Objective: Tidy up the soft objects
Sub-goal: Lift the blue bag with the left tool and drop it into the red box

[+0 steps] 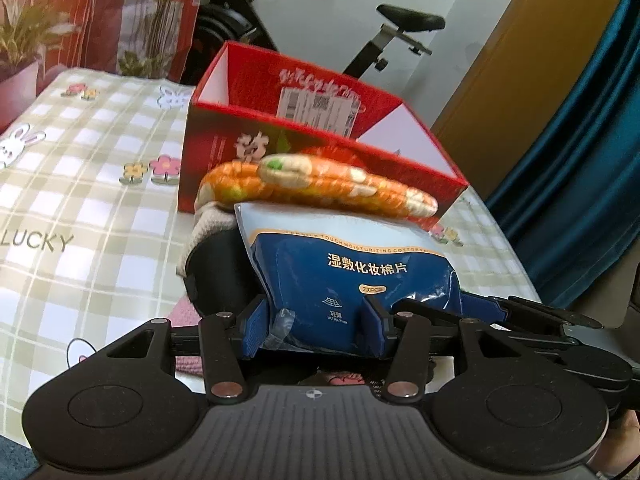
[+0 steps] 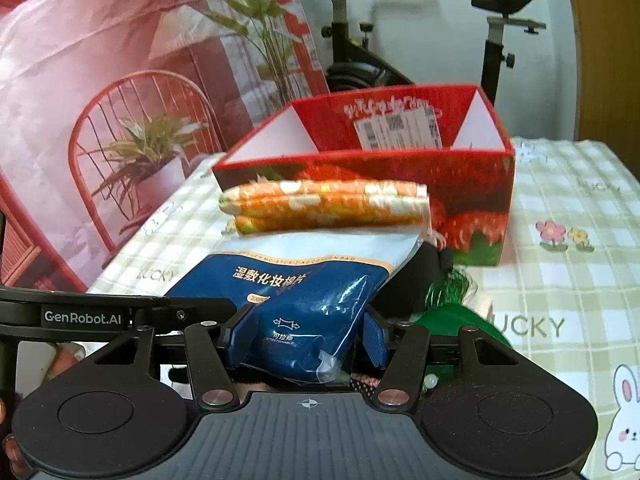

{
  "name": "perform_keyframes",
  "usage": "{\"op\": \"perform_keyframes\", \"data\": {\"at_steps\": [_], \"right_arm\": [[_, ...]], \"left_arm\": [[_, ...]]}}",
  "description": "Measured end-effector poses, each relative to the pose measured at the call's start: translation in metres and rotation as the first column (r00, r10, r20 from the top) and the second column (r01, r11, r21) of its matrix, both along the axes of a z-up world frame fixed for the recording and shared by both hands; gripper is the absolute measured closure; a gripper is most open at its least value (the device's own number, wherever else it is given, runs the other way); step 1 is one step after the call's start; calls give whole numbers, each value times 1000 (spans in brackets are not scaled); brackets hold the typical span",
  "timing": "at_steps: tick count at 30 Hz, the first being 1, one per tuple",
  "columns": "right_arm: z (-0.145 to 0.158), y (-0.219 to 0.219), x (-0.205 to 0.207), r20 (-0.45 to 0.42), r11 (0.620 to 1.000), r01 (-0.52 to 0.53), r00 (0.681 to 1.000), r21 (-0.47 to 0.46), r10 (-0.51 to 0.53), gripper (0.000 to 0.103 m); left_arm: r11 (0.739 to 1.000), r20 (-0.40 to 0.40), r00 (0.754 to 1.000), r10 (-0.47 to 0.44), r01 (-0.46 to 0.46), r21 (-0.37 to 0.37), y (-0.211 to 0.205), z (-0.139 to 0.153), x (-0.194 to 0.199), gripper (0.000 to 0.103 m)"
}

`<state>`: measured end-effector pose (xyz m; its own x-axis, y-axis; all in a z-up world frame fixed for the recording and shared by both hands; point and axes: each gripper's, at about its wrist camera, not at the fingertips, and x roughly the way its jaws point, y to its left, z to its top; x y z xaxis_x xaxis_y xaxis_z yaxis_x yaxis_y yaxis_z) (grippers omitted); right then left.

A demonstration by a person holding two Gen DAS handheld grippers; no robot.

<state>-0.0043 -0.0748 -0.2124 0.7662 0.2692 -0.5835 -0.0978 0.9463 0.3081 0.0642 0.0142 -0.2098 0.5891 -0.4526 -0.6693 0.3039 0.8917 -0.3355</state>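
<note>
A blue and white bag of cotton pads (image 1: 348, 276) is held by both grippers at once. My left gripper (image 1: 316, 326) is shut on its near edge. My right gripper (image 2: 304, 338) is shut on the other near corner of the bag (image 2: 296, 304). A folded orange patterned cloth (image 1: 316, 186) lies on top of the bag, also in the right wrist view (image 2: 324, 206). An open red strawberry box (image 1: 304, 120) stands just behind the bag on the checked tablecloth (image 1: 80, 184), also in the right wrist view (image 2: 380, 168).
A black and beige soft item (image 1: 212, 256) lies under the bag at the left. A green fuzzy item (image 2: 452, 300) lies to the right of the bag. An exercise bike (image 1: 392, 36) and a blue curtain (image 1: 580, 160) stand beyond the table.
</note>
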Motion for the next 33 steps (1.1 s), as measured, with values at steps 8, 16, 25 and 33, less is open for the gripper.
{"op": "perform_keyframes", "data": {"at_steps": [8, 16, 25, 33], "right_arm": [[26, 4, -12, 85, 999, -4, 996, -34, 7, 50], [56, 8, -23, 173, 998, -8, 985, -56, 17, 50], [88, 1, -28, 275, 998, -22, 961, -65, 39, 50], [129, -16, 10, 368, 992, -57, 925, -111, 95, 50]], "left_arm": [[999, 83, 997, 2, 1, -37, 4, 23, -13, 51], [999, 182, 983, -5, 13, -45, 6, 44, -28, 51], [997, 312, 950, -16, 40, -70, 5, 72, -38, 51], [997, 412, 911, -23, 53, -62, -5, 104, -5, 51]]}}
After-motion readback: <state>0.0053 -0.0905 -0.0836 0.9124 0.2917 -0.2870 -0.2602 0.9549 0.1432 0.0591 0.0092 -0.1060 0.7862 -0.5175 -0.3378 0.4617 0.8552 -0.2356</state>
